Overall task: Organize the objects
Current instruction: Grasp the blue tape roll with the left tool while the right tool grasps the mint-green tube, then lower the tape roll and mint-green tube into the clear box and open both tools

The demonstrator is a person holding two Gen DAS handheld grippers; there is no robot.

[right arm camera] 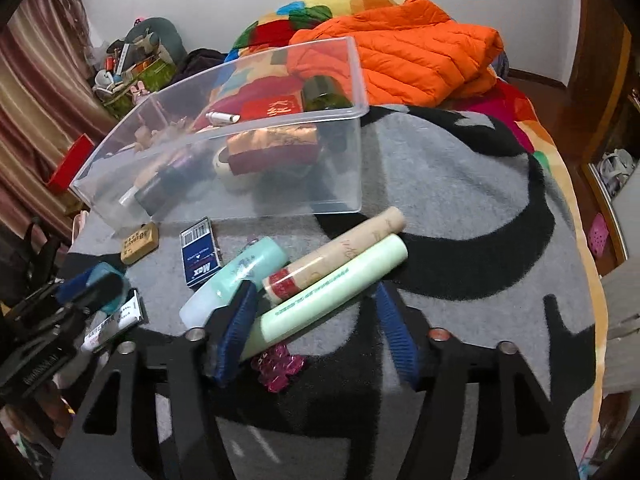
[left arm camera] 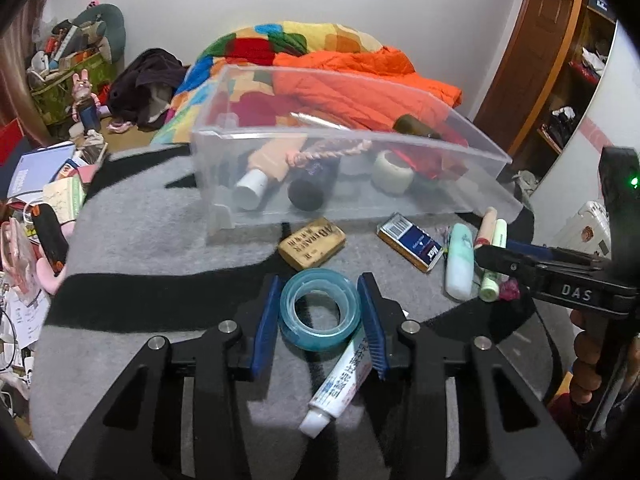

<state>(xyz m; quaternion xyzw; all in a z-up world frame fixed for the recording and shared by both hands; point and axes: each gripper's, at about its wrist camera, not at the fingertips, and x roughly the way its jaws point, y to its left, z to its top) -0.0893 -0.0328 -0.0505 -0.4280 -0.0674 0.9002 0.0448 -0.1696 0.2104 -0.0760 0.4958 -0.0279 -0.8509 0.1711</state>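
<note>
A fuzzy grey blanket with broad black shapes (left arm camera: 160, 240) covered the bed, and on it sat a clear, thin-walled plastic bin (left arm camera: 344, 136), long and rectangular, already holding bottles, a white tape roll and a red packet. In front of the bin lay a tan rectangular block (left arm camera: 312, 243) with printed letters and a flat blue box (left arm camera: 412, 242).

The left tongs (left arm camera: 318, 318) straddled a glossy ring of translucent blue tape (left arm camera: 320, 314); the ribbed blue pads stood right at its sides, but whether they pressed on it could not be told. A white squeeze tube with blue print (left arm camera: 338, 386) lay under the tape's near edge.

The right wrist view showed what the left only caught at its margin: three smooth cylinders side by side, a mint bottle (right arm camera: 234, 282), a beige tube with a red band (right arm camera: 336, 254) and a pale green tube (right arm camera: 320, 300). The right tongs (right arm camera: 316, 320) stood partly open around the near end of the green tube, the left pad against it, the right pad clear. A crinkly pink wrapper (right arm camera: 280, 366) lay just below.
</note>
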